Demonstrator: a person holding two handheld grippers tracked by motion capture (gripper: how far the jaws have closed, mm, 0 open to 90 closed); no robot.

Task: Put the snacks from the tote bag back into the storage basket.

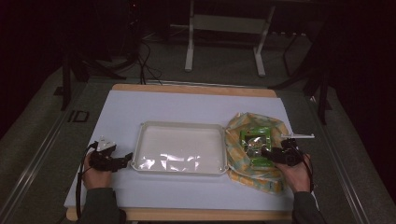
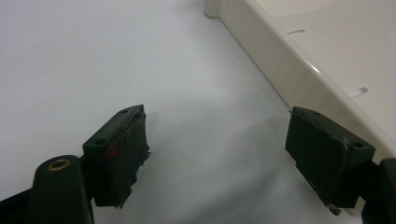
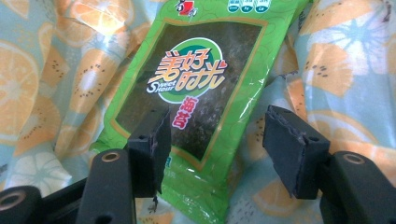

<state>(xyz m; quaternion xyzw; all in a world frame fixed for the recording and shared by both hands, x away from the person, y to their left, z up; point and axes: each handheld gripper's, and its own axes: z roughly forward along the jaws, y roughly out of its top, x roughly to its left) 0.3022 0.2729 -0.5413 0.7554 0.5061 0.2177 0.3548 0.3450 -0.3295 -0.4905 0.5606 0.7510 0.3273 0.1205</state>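
Observation:
A green seaweed snack packet (image 1: pixel 256 145) (image 3: pixel 191 79) lies on a crumpled bag printed with orange slices (image 1: pixel 238 158) (image 3: pixel 42 93), at the right of the table. My right gripper (image 1: pixel 267 153) (image 3: pixel 217 140) is open over the packet's near end. One jaw overlaps the packet's edge and the other stands beside it over the bag, and neither pad presses on it. My left gripper (image 1: pixel 127 161) (image 2: pixel 217 154) is open and empty, low over the white sheet beside the left rim of a white plastic tray (image 1: pixel 180 124) (image 2: pixel 280 60).
A white sheet (image 1: pixel 121 112) covers the wooden table top, whose edge (image 1: pixel 196 88) shows at the back and front. The tray sits in the middle with nothing in it. Beyond the table are a grey floor, white desk legs (image 1: pixel 189 56) and cables.

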